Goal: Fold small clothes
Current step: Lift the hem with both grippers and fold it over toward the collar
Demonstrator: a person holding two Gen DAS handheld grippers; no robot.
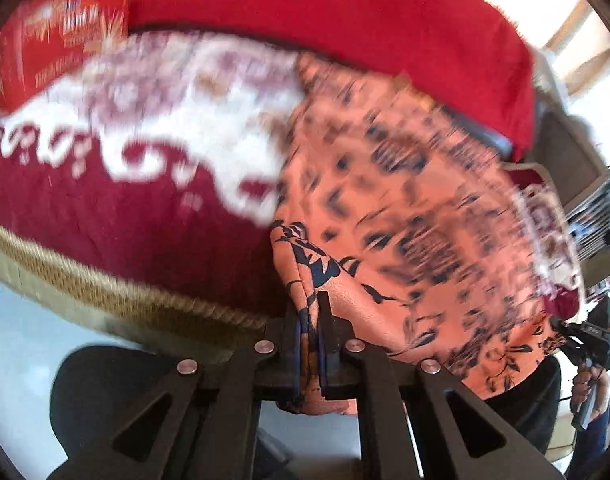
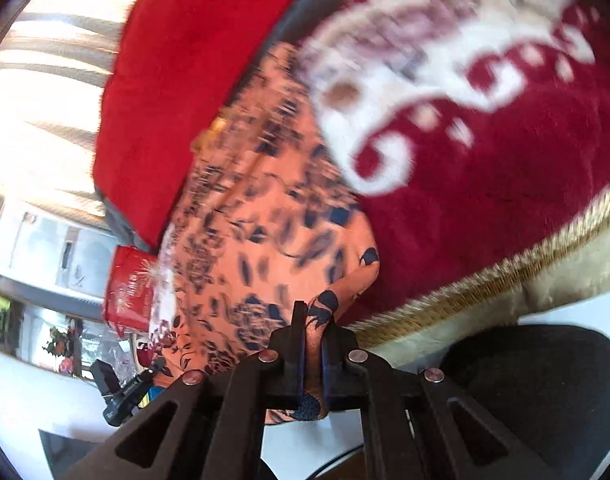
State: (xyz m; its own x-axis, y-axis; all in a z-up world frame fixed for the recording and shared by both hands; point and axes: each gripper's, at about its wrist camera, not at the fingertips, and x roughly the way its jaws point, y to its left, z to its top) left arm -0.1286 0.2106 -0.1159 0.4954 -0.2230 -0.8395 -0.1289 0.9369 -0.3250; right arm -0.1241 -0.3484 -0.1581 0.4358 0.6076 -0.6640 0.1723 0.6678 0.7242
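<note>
A small orange garment with a dark blue floral print (image 1: 405,216) hangs stretched between both grippers above a dark red blanket with white patterns (image 1: 117,216). My left gripper (image 1: 312,308) is shut on one edge of the garment. My right gripper (image 2: 313,320) is shut on another edge of the same garment (image 2: 265,216). The right gripper also shows at the far right of the left wrist view (image 1: 589,344); the left one shows at the lower left of the right wrist view (image 2: 125,392). Both views are motion-blurred.
A bright red fleece cushion (image 1: 345,12) lies behind the garment. A red printed packet (image 1: 57,36) lies at the blanket's far side. The blanket has a tan fringe edge (image 1: 105,292). A black round seat (image 2: 537,392) stands below on a white floor.
</note>
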